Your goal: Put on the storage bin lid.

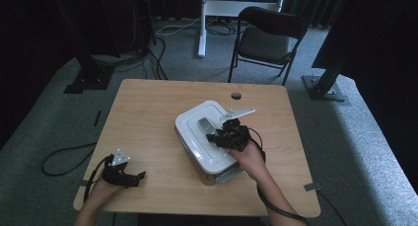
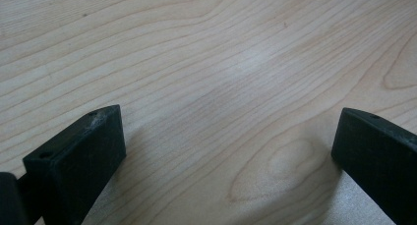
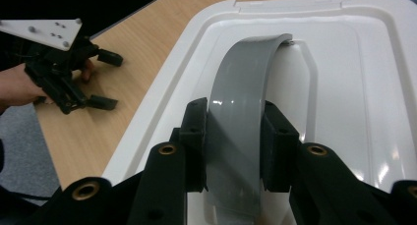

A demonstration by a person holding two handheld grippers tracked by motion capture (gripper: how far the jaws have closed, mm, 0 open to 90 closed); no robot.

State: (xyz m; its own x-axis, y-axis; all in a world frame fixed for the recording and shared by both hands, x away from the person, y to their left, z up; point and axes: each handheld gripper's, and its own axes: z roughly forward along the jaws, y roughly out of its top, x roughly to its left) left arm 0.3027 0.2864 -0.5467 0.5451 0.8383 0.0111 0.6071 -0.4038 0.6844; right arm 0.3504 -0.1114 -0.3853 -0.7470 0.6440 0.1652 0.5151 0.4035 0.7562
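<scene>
Both pads of your right gripper (image 3: 234, 151) clamp the stiff grey handle (image 3: 243, 102) mid-arch, a sound hold on the smooth white box (image 1: 190, 122); your left gripper (image 2: 228, 151) rests open.

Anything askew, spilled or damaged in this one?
Nothing is spilled or broken. The white box sits at an angle to the table edges, with one corner near the front. Its grey handle is raised and clamped by the right gripper. The left gripper rests open on bare wood.

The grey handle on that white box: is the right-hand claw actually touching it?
Touching. The right gripper view shows the right gripper with both pads pressed against the grey handle.
</scene>
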